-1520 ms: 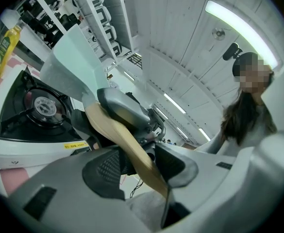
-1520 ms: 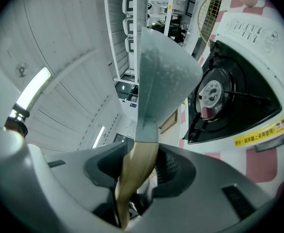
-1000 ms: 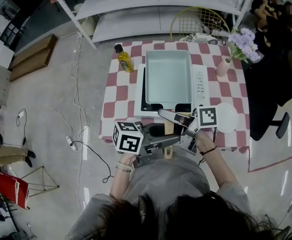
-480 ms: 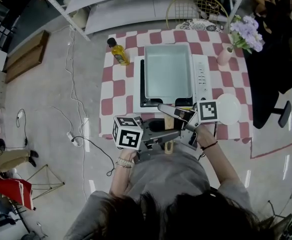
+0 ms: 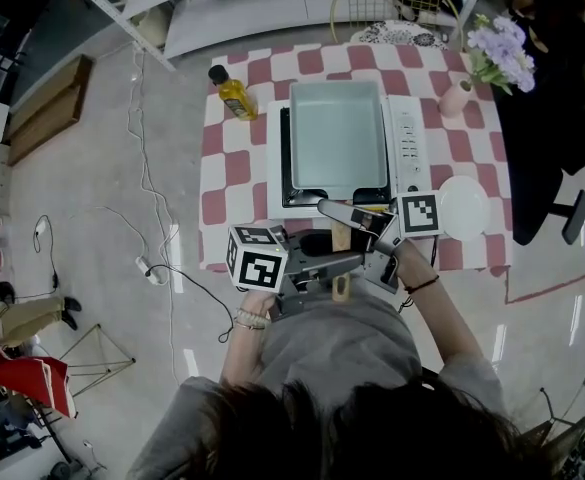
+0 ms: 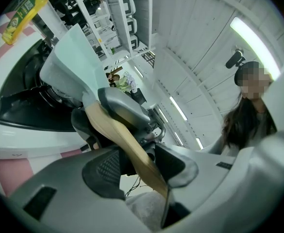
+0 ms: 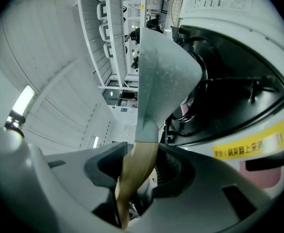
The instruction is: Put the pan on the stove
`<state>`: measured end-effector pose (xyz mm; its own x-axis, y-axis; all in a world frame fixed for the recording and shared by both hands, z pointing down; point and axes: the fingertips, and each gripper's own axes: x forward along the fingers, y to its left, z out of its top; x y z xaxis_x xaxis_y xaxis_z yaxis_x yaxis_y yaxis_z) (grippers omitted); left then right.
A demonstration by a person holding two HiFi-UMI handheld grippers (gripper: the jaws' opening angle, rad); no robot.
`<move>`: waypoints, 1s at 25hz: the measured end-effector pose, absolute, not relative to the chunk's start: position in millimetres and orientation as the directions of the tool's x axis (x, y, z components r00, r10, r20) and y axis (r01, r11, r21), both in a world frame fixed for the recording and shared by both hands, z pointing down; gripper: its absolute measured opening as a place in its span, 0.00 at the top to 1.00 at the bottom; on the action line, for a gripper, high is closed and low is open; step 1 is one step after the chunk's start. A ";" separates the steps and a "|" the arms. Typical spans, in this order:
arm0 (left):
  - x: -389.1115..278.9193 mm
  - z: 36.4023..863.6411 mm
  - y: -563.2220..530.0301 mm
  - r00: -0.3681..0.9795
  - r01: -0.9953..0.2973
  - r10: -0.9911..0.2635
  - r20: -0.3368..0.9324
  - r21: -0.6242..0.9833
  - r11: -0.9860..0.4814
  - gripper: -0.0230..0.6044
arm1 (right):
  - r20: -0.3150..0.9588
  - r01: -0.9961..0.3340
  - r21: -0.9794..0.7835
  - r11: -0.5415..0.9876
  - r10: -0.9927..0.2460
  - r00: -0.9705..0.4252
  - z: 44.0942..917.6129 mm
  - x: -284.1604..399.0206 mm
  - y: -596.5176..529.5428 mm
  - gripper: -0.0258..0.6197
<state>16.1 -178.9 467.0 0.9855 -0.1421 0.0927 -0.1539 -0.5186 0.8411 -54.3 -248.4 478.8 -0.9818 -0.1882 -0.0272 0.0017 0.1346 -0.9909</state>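
left gripper (image 5: 344, 266) (image 6: 139, 159): clamping the handle (image 5: 340, 240) (image 6: 117, 135) between both fingers, pressing on the wood from its two sides, opening no wider than the wood itself; gripping near the free end, on the person's side.
right gripper (image 5: 340, 220) (image 7: 138, 166): clamping the same handle (image 7: 132, 178) between both fingers in the same way, holding nothing else; gripping further along, close to where the wood is joining the pan.
handle: passing first through the left fingers, then through the right fingers, and running on to the pan.
pan (image 5: 336, 133) (image 6: 71, 57) (image 7: 163, 67): lying just beyond both pairs of fingers, sitting over the black burner well of the stove; showing pale green and square with nothing inside; not showing clearly whether resting on the grate or hanging just above it.
stove (image 5: 402, 148) (image 6: 30, 144) (image 7: 239, 144): standing on the tabletop (image 5: 232, 168) directly beyond the fingers, its white front edge coming near to the right fingers.
plate (image 5: 464, 208): lying on the checked cloth just beside the right gripper, on the side away from the left fingers.
oil bottle (image 5: 232, 93) (image 6: 27, 8): standing well apart from the left fingers, past the far left corner of the stove.
vase of purple flowers (image 5: 497, 53): standing well apart from the right fingers, at the far right corner of the tabletop.
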 end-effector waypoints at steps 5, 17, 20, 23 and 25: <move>15.3 470.0 -180.7 0.987 -0.145 -0.137 0.087 0.851 -0.505 0.66 | -0.020 -0.003 -0.993 0.115 -0.195 -0.981 483.7 -54.6 -250.3 0.69; 13.6 474.6 -181.5 0.988 -0.130 -0.132 0.075 0.869 -0.478 0.66 | 0.002 -0.020 -0.996 0.089 -0.196 -0.981 492.9 -55.4 -250.8 0.69; 14.1 475.5 -181.4 0.988 -0.127 -0.133 0.072 0.871 -0.474 0.66 | 0.004 -0.021 -0.996 0.085 -0.195 -0.981 494.3 -55.2 -250.7 0.69; 13.6 476.1 -181.6 0.989 -0.125 -0.134 0.070 0.875 -0.468 0.66 | 0.007 -0.023 -0.997 0.080 -0.195 -0.981 495.6 -55.4 -250.8 0.69; 13.2 476.1 -181.8 0.989 -0.124 -0.133 0.069 0.876 -0.467 0.66 | 0.007 -0.022 -0.997 0.075 -0.195 -0.981 495.8 -55.9 -250.8 0.69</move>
<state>13.2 -181.8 476.1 0.9887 -0.1330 0.0689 -0.1238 -0.4666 0.8758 -55.9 -250.8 495.8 -0.9809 -0.1946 0.0073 -0.0223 0.0753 -0.9969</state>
